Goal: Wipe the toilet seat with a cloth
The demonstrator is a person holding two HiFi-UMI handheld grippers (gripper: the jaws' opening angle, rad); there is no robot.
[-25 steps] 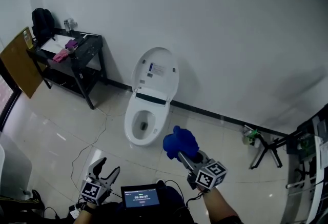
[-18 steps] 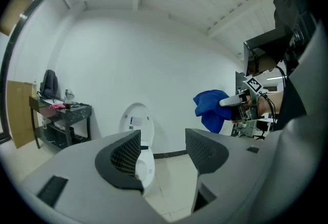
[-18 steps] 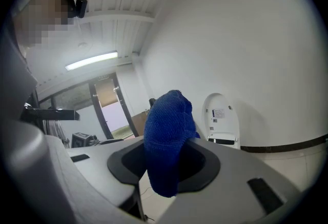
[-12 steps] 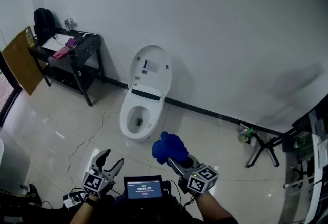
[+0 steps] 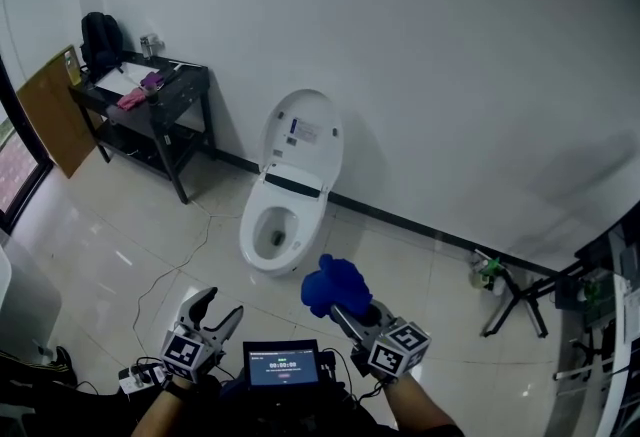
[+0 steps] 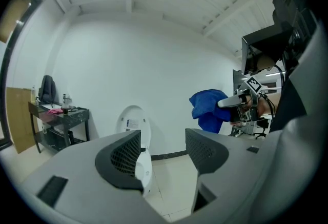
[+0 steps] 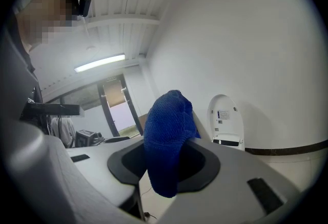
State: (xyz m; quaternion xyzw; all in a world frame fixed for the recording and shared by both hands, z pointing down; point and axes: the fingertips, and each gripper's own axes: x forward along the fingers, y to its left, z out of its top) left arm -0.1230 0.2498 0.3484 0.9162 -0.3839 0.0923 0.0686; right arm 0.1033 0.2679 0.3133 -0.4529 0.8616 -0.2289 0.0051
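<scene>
The right tongs (image 5: 347, 310) are clenched on the blue cloth (image 5: 335, 285), which bunches up above them, ready, I'd guess, for carrying to the toilet (image 5: 262, 260). The toilet stands well ahead against the wall with its lid (image 5: 303, 137) raised. The left tongs (image 5: 220, 307) are released and empty. Both are held low and close to the body, pointing forward.

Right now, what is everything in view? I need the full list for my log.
toilet: one, white, lid up, against the wall
cloth: one, blue, in the right gripper's jaws
table: one, black, left, by the wall
backpack: one, black, on the table
board: one, brown, leaning beside the table
screen: one, black, bottom centre
left gripper: one, jaws apart, empty
right gripper: one, jaws shut on the cloth
</scene>
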